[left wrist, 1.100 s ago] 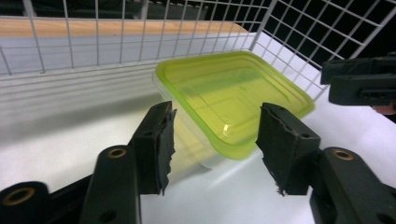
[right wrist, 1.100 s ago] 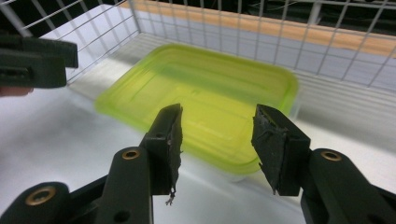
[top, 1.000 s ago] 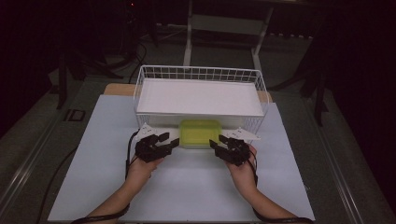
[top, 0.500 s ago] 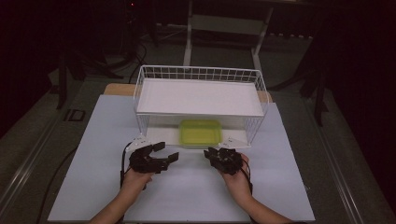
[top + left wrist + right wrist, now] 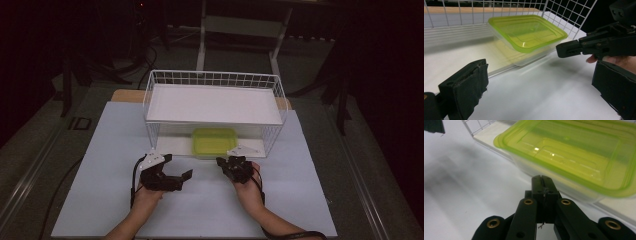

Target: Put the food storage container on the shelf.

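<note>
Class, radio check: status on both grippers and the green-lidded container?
Left gripper open, jaws just opening, empty. Right gripper shut, empty. Green-lidded container on rack's lower shelf, free of both. Nothing in the way.

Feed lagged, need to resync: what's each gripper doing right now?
Left gripper: open, jaws have just been opening, nothing between them.
Right gripper: shut, jaws have just been closing, empty, short of the green-lidded container.

Glossy translucent green plastic container (image 5: 527,32) under a white wire-metal rack (image 5: 215,80); matt white tabletop (image 5: 100,165).

Container lid (image 5: 215,140) translucent lime-green; wire basket (image 5: 214,78) white grid; table (image 5: 100,165) pale blue-white; tongs (image 5: 172,172) black.
</note>
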Demonstrator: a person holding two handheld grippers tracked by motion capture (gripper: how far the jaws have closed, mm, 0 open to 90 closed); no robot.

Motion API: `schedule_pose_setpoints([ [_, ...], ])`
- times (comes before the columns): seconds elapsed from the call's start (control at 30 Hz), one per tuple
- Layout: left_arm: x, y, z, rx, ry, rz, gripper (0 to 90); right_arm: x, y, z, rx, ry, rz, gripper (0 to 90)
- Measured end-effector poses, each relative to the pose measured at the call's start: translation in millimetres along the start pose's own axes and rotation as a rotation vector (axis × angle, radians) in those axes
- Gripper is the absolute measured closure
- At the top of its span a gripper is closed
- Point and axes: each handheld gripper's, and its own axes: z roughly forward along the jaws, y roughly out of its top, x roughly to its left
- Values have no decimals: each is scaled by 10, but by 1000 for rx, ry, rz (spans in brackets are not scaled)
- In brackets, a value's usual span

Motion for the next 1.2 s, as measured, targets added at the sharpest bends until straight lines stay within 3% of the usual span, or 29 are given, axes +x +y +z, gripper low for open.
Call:
schedule_pose_setpoints([
  [0.23,11,-4,1,-7,24,19,12,8,53,124,1,-9,-5,900],
  [0.53,2,-22,11,1,22,38,12,-55,115,304,0,-37,25,900],
  [0.8,-35,4,-51,-60,59,83,12,-162,186,429,-24,-57,55,899],
  [0.97,-49,15,-74,-78,46,79,12,-198,231,486,-25,-75,61,899],
  [1.2,-63,-9,-40,-62,37,84,12,-208,263,573,-23,-77,63,899],
])
